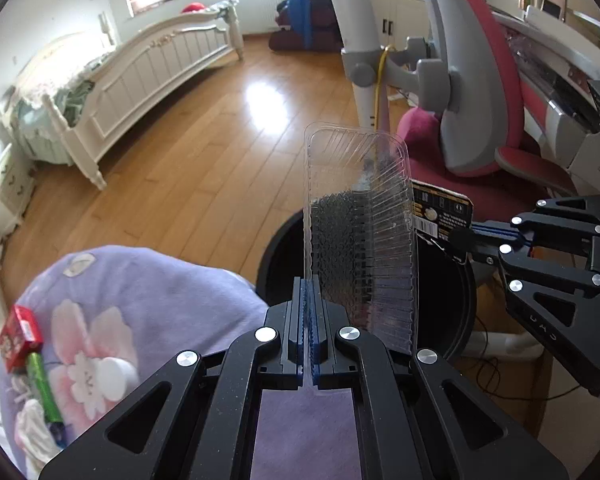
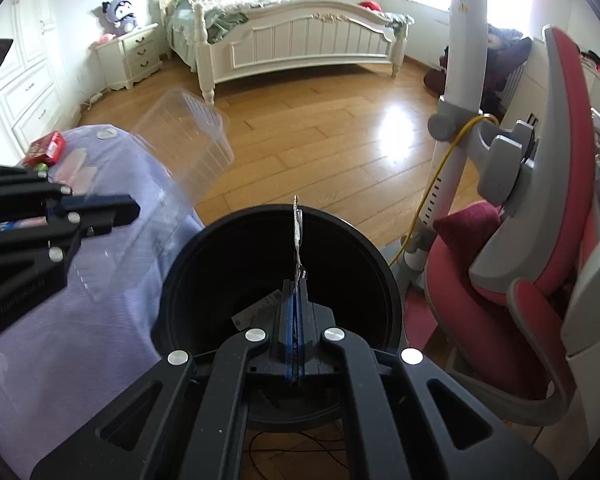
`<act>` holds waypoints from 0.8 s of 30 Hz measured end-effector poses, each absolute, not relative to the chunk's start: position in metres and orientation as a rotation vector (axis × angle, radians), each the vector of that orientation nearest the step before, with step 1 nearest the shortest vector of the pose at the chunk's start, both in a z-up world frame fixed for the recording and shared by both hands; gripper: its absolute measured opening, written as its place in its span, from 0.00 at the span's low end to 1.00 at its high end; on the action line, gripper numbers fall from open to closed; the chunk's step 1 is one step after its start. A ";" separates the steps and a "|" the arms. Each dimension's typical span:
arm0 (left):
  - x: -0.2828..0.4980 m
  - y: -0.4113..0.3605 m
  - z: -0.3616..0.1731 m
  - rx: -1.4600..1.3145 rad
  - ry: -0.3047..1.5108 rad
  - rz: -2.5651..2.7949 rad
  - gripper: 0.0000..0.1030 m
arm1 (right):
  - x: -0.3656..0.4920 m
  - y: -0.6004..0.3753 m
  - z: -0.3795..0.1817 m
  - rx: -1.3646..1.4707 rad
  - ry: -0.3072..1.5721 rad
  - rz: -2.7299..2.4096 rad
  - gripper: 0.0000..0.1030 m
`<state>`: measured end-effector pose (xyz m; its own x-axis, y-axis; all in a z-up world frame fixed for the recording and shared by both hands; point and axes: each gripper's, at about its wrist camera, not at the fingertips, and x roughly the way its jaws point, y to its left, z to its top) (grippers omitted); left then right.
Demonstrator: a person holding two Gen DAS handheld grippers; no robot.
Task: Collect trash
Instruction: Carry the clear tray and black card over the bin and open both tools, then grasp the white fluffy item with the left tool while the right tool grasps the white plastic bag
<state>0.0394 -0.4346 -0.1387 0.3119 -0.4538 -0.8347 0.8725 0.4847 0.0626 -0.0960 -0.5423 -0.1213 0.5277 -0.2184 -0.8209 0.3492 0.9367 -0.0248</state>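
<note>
The left gripper (image 1: 309, 308) points forward and slightly upward, its fingers (image 1: 298, 320) pressed together on the edge of a clear plastic tray (image 1: 356, 208) that stands upright from them. The right gripper (image 2: 296, 300) sits to the right of the left one and angles downward, its fingers (image 2: 287, 320) closed flat on a thin printed card (image 1: 440, 212). The two grippers are near each other, tips apart.

One clear plastic tray (image 1: 356, 216); one printed card (image 1: 440, 212); one black bin (image 2: 276, 280); two grippers, left (image 1: 310, 308) and right (image 2: 296, 300); one red box (image 1: 20, 336); one green wrapper (image 1: 42, 388); one bed (image 2: 300, 40); one pink chair (image 2: 520, 280); one plush toy (image 2: 120, 12)
</note>
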 end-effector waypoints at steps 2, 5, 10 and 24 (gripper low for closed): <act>0.041 -0.443 -0.148 0.577 0.886 -0.944 0.03 | -0.090 -0.548 -0.128 0.154 0.973 -0.347 0.01; 0.043 -0.453 -0.161 0.584 0.915 -0.941 0.04 | -0.081 -0.557 -0.139 0.174 1.001 -0.353 0.01; 0.048 -0.461 -0.171 0.593 0.941 -0.922 0.05 | -0.072 -0.563 -0.152 0.206 1.033 -0.370 0.05; 0.055 -0.434 -0.142 0.520 0.883 -0.881 0.50 | -0.070 -0.542 -0.135 0.143 1.020 -0.426 0.78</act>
